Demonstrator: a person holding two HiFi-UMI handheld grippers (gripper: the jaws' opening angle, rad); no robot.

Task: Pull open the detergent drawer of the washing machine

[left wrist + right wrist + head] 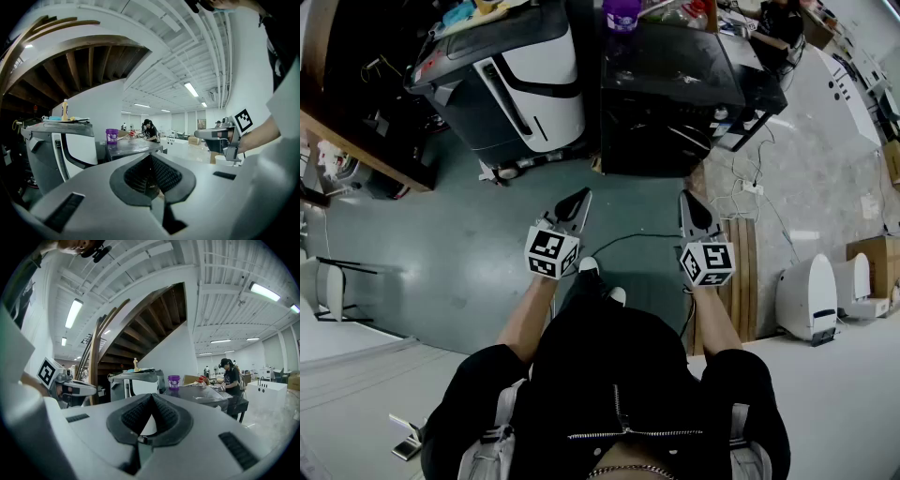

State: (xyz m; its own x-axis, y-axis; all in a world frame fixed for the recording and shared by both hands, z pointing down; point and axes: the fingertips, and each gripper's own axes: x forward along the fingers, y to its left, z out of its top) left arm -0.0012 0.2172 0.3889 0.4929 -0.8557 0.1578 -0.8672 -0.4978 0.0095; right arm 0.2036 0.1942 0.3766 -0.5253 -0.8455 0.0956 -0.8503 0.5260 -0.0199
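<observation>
Left tool (580, 198), right tool (688, 197): both clenched, empty.
Washing machine (525, 89): ahead-left, well apart from tools.
Markers: black-and-white squares on cubes (551, 251).
Head view alone: floor cable (637, 238).
Gripper views alone: ceiling lights (75, 312).

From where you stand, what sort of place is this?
Probably an open workshop or test lab, not a home: a white machine stands loose on a bare floor, a cable trails across it, and strip lights hang under an exposed ceiling.

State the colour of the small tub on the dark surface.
The tub is purple; the right gripper view shows it best.
</observation>
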